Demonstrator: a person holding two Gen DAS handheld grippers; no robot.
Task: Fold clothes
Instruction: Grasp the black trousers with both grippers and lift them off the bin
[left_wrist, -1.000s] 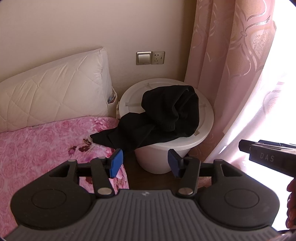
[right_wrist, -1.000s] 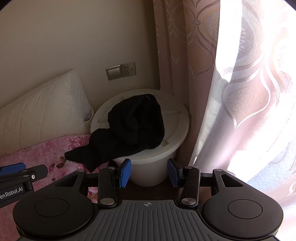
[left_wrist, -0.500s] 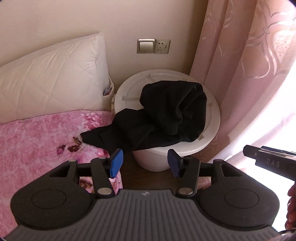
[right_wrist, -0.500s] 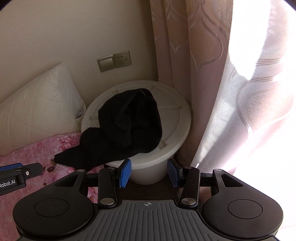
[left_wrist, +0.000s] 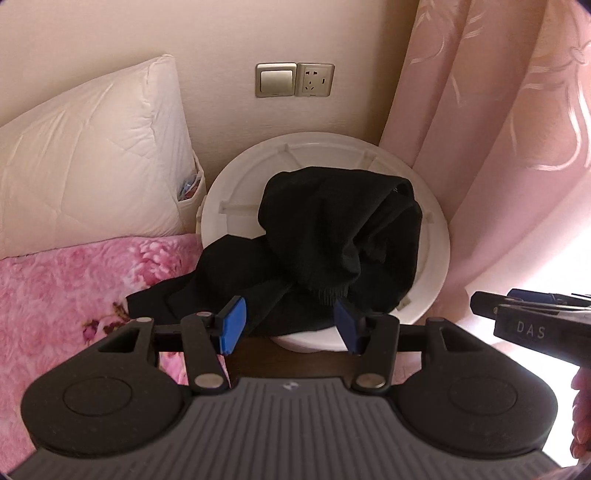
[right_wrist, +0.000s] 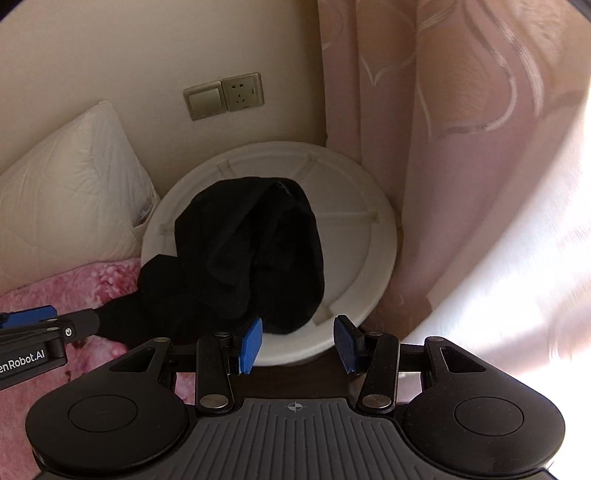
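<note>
Change: both my grippers have come closer to the tub and tipped lower since a second ago; the black garment now fills more of each view.
Left claw: my left gripper (left_wrist: 290, 330) has its blue pads standing wide apart, nothing between them.
Right claw: my right gripper (right_wrist: 299, 345) is also spread wide and empty; its dark tip pokes into the left view's right edge.
Garment: the black garment (left_wrist: 332, 251) lies crumpled just past my fingertips, heaped on the tub with one end trailing down onto the bed.
Garment vs. claws: its ribbed hem sits just beyond my left gripper's right pad; in the right view the bundle sits beyond my left pad, not touching.
Surface: white round tub (left_wrist: 436, 236), upturned, on a dark floor.
Bed: pink floral blanket (left_wrist: 66, 288) to the left.
Pillow: white quilted pillow (left_wrist: 92, 155) leaning against the wall.
Wall: cream, with a switch and socket plate (left_wrist: 295, 79).
Window side: pink patterned curtain (left_wrist: 498, 147), brightly backlit.
</note>
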